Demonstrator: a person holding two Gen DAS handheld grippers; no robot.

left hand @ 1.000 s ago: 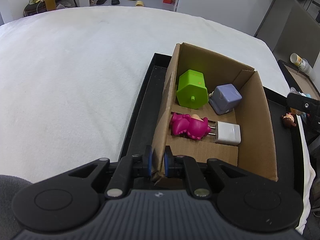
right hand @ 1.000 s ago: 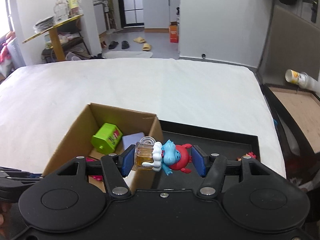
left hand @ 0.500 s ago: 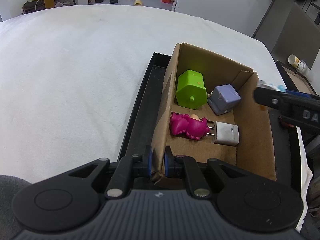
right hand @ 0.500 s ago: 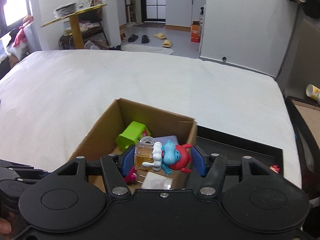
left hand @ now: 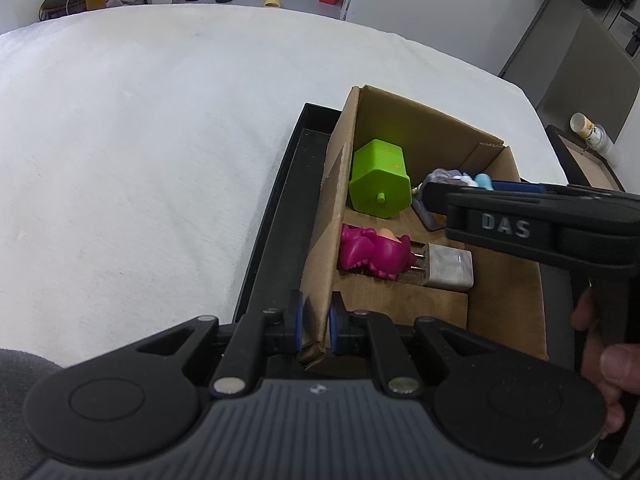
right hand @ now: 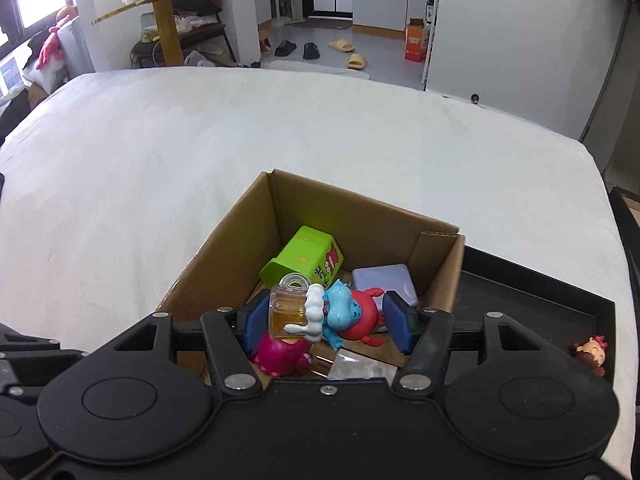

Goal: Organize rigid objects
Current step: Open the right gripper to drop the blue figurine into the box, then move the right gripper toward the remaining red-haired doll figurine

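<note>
Our left gripper (left hand: 315, 326) is pinched tight on the near corner wall of the cardboard box (left hand: 404, 120), which sits in a black tray (left hand: 280, 216) on the white bed (left hand: 140, 140). Our right gripper (right hand: 326, 318) is clamped on a blue-and-red figurine with a small mug (right hand: 340, 314) and holds it above the open box, over a green toy block (right hand: 306, 256), a lavender cube (right hand: 386, 280), a magenta figure (right hand: 280, 354) and a white plug adapter (left hand: 446, 266) lying on the box floor. At the tray's right edge, well apart from the box, we see a small brown-haired doll (right hand: 591, 354).
</note>
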